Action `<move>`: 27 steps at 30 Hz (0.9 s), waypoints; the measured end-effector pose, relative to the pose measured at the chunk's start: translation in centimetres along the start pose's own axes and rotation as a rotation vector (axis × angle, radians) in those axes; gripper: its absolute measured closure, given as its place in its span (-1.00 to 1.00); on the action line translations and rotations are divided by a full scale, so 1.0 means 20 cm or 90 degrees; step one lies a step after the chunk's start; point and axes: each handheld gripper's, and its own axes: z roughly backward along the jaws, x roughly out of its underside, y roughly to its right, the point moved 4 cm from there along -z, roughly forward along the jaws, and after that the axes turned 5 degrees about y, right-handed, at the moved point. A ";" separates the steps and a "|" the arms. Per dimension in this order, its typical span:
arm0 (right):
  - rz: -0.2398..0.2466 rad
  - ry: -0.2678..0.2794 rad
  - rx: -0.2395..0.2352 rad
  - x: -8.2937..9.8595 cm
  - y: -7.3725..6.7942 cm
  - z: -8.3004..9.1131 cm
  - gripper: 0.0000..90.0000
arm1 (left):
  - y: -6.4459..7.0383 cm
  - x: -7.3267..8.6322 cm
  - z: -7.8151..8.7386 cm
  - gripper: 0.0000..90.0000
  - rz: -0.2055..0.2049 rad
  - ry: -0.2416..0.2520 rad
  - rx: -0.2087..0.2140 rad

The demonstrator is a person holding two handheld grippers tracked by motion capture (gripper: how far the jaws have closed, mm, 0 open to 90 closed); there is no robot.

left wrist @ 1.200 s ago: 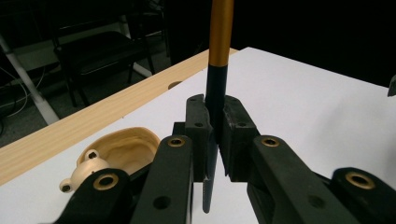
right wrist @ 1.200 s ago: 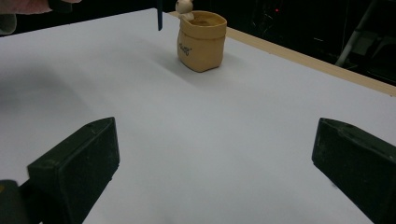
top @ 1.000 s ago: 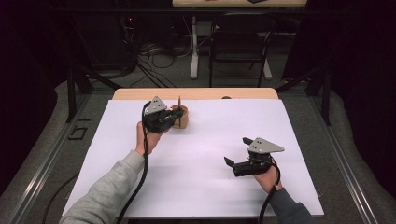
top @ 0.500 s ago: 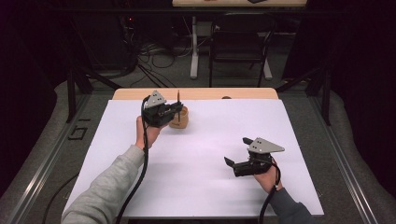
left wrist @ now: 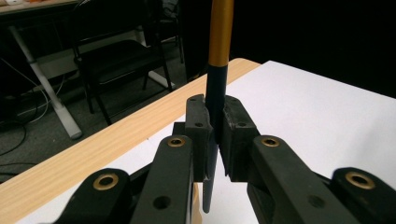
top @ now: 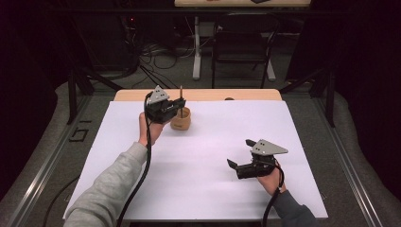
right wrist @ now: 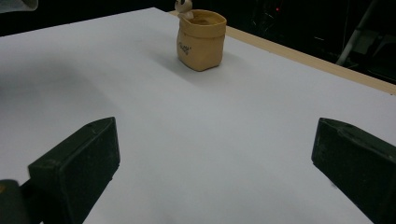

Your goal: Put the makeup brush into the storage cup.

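Observation:
My left gripper is shut on a thin pen that stands upright, dark below and gold above. It hangs right over a small tan sack-shaped cup at the back left of the white table. In the left gripper view the jaws pinch the pen's dark shaft, with its tip pointing down. My right gripper rests at the front right, open and empty, aimed left. The cup stands far ahead in the right gripper view.
The white sheet covers the table, with a bare wooden strip along the far edge. Beyond it are a chair, a desk leg and floor cables. A metal rail runs along the left side.
My left gripper has lifted slightly with the pen, staying over the cup. The right gripper has held still.

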 end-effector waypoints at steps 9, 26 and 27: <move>0.002 -0.001 0.003 0.00 0.00 0.00 -0.98 | -0.03 -0.01 -0.04 0.84 0.002 0.002 -0.009; 0.003 -0.001 0.001 0.00 0.00 0.00 -0.98 | -0.10 0.03 -0.12 0.84 0.012 -0.013 -0.042; 0.001 -0.001 0.000 0.00 0.00 0.00 -0.98 | -0.10 0.04 -0.12 0.84 0.010 -0.014 -0.045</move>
